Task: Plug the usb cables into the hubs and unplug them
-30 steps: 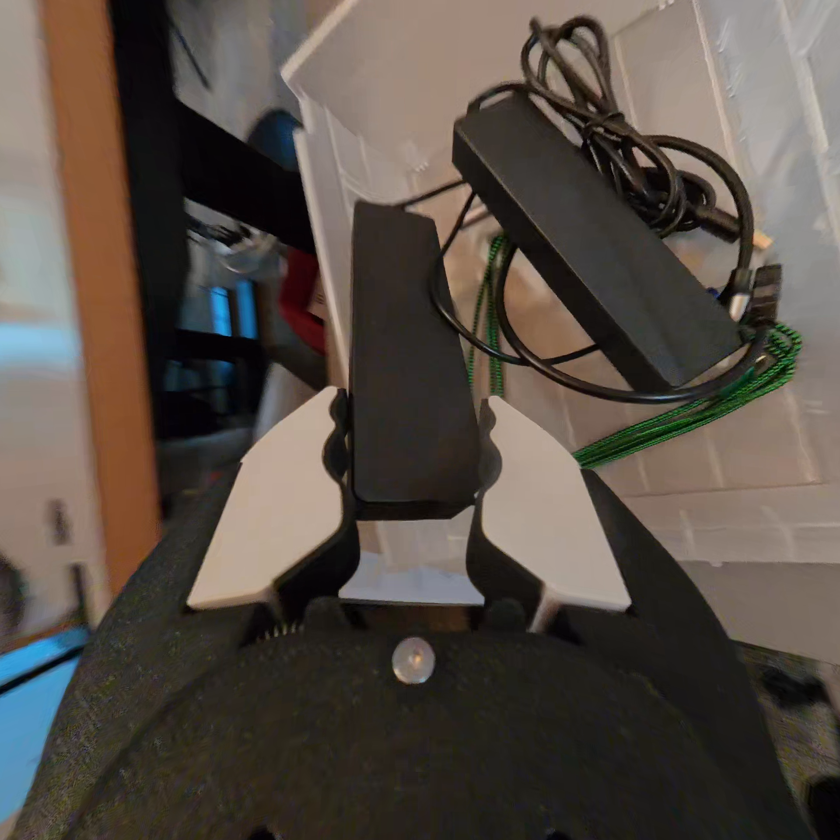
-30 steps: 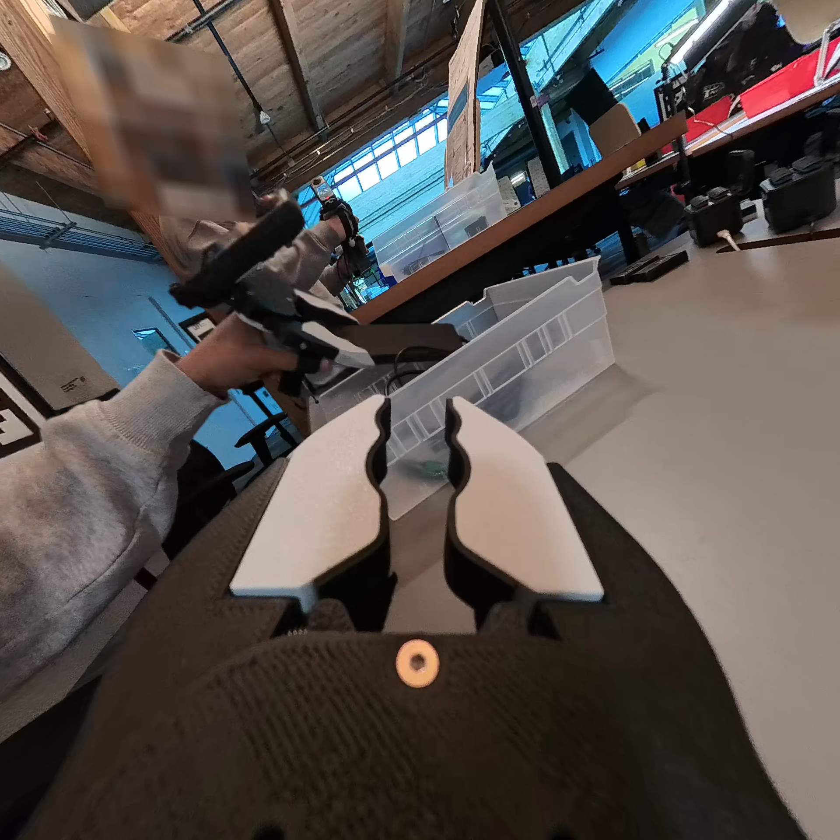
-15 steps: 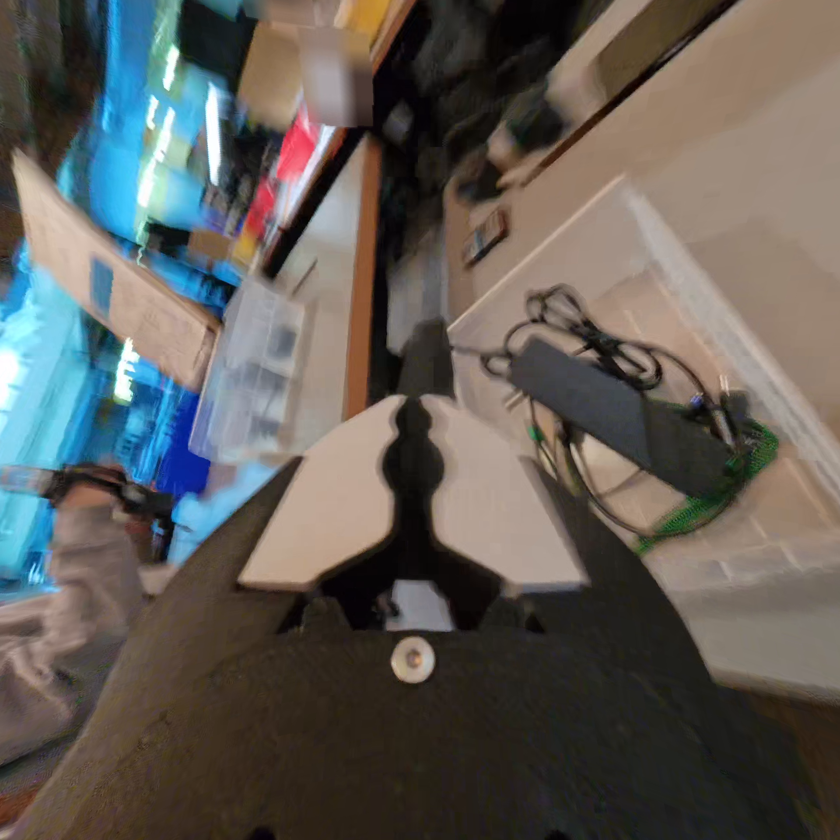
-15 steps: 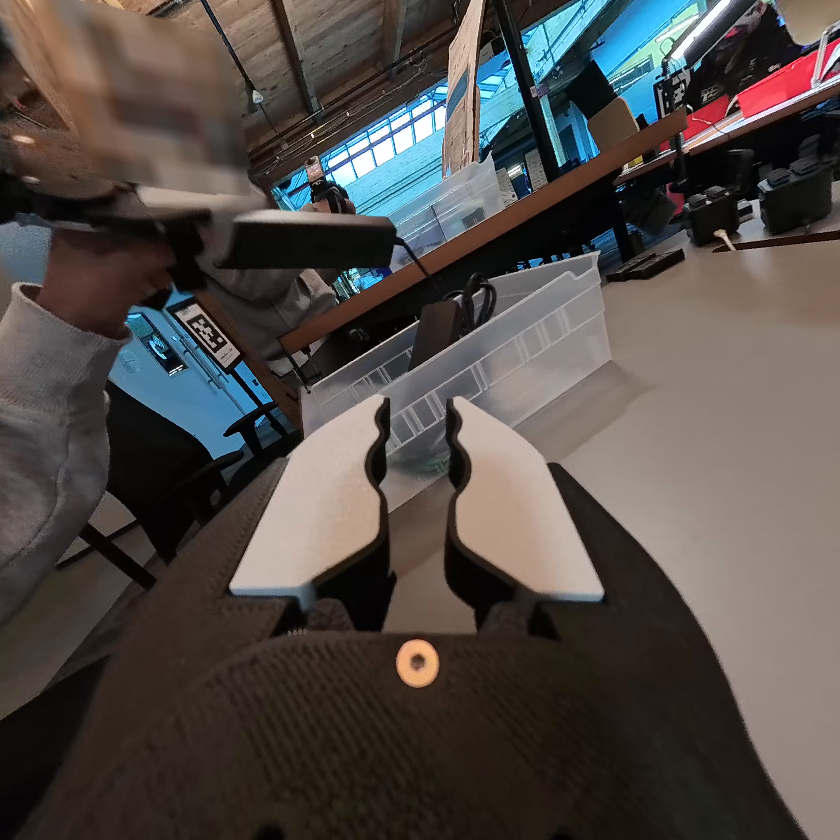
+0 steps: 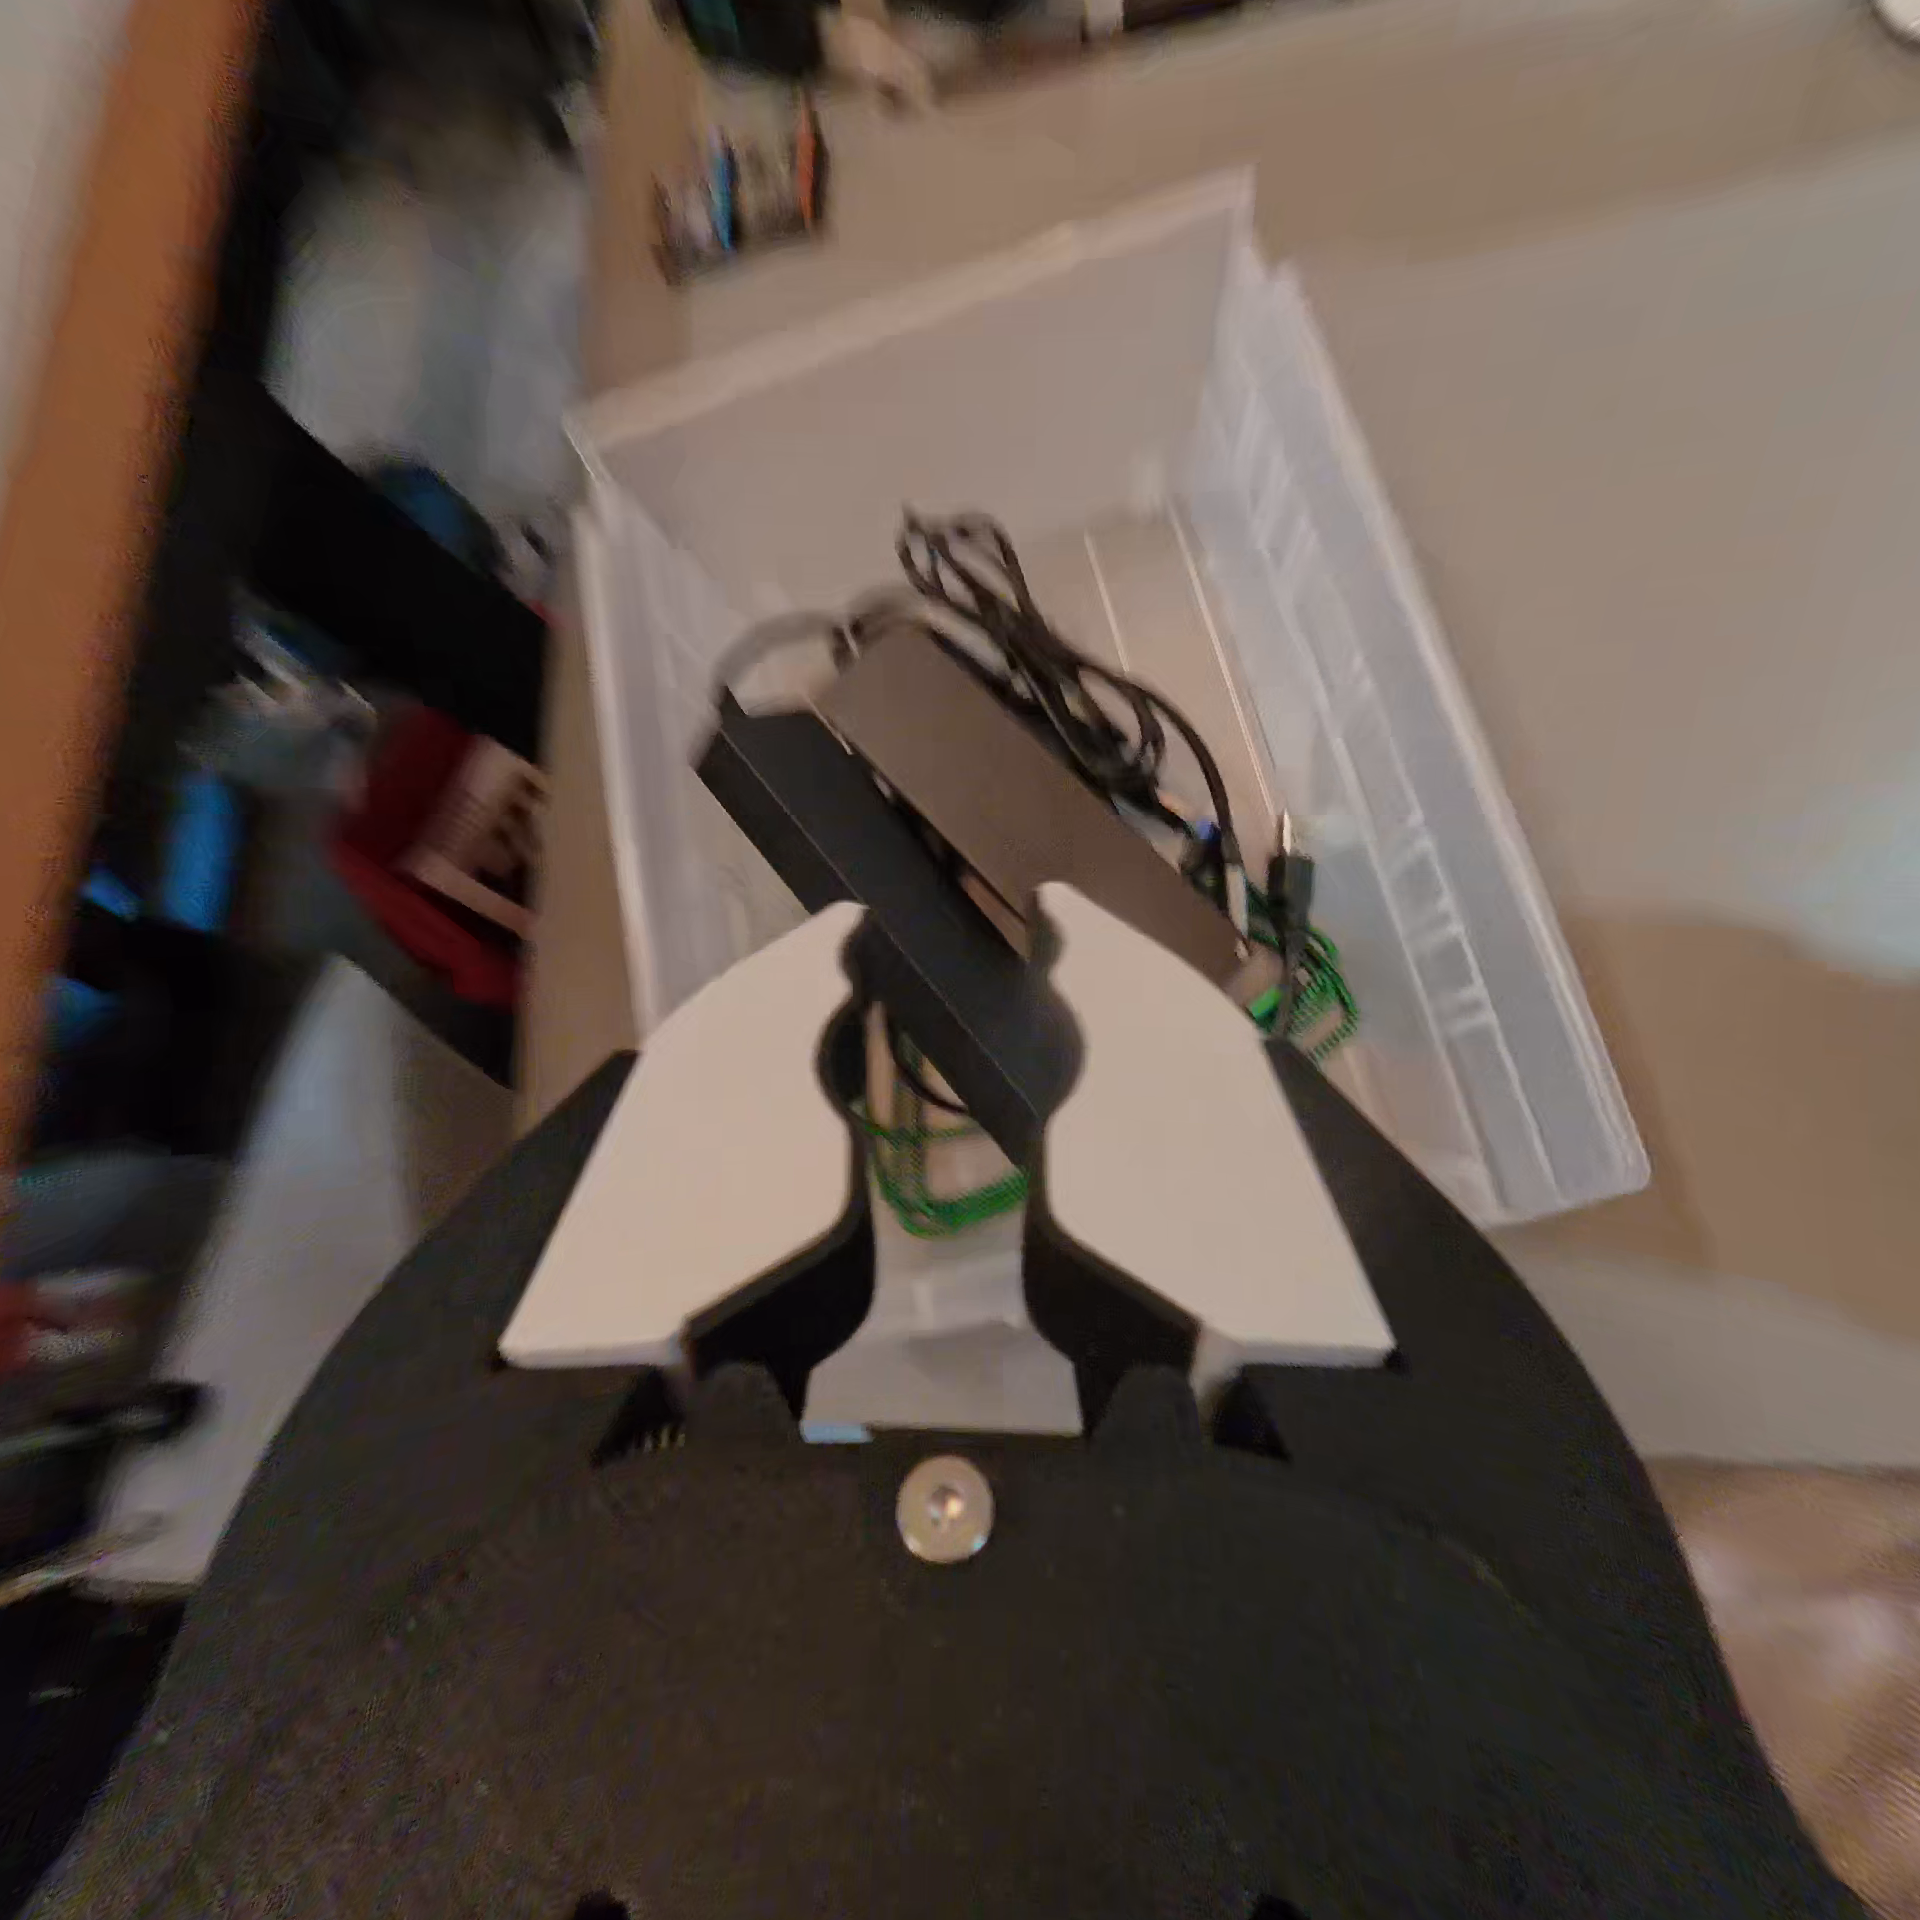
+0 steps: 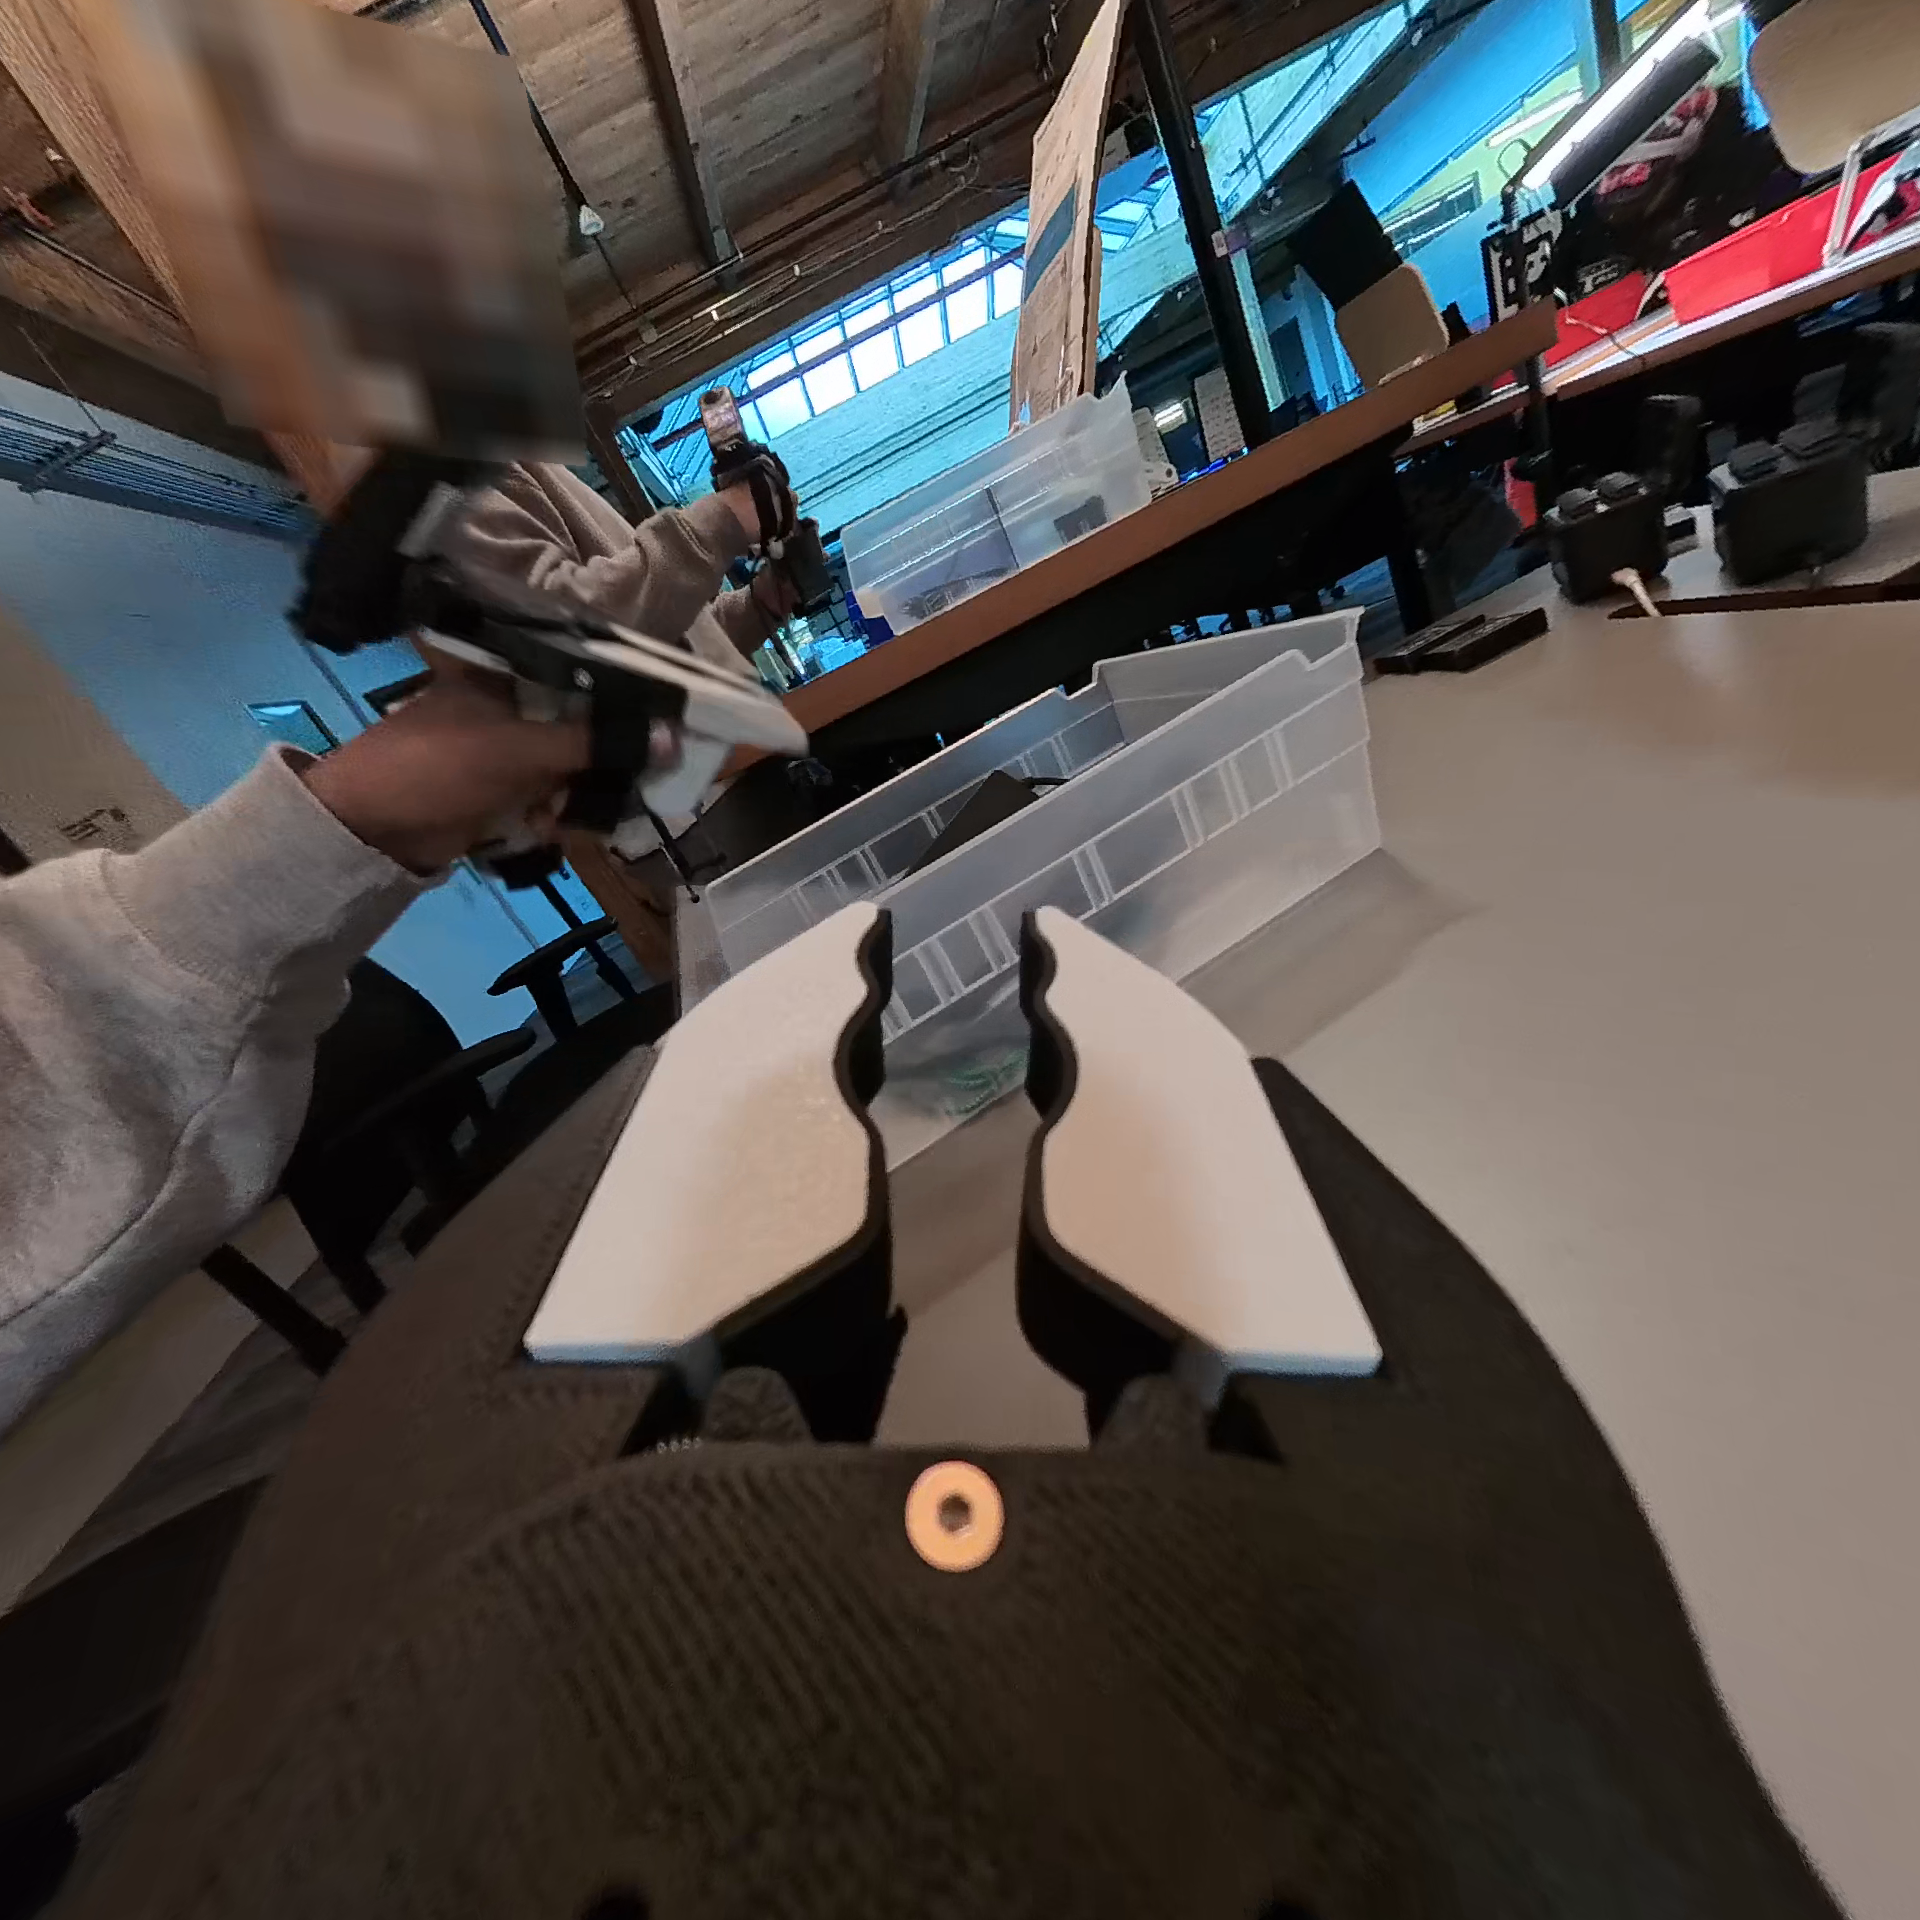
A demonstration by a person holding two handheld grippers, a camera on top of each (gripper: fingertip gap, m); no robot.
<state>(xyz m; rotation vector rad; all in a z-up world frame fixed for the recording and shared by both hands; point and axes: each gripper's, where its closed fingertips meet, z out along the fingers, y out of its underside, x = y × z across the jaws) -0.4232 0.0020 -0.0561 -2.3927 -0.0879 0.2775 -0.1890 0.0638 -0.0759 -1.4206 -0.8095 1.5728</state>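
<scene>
The right gripper [image 6: 951, 925] hangs low over the pale table [image 6: 1558, 1039], its fingers parted with nothing between them. Bare tabletop runs wide to the right of the fingers. Straight ahead of the tips, close by, stands the long ribbed side wall of a clear plastic bin [image 6: 1195, 831]. It lies slantwise, with its near corner to the left of the fingers, at the table's edge.

The left gripper [image 5: 951, 904] is held above the near end of that bin, pointing down into it. Its fingers are spread and empty, and the right wrist view shows the tips clear of the rim. This view is blurred. Through the gap lies a green braided cable [image 5: 935, 1195] on the bin floor. Just beyond it a slim black hub [image 5: 831, 831] slants up and to the left. A second black hub [image 5: 1018, 800] lies alongside it, right of the tips. A tangle of black cable [image 5: 1039, 623] is bunched past that, toward the far wall. The bin's left wall runs along the table's edge; right of the bin the table is open.
</scene>
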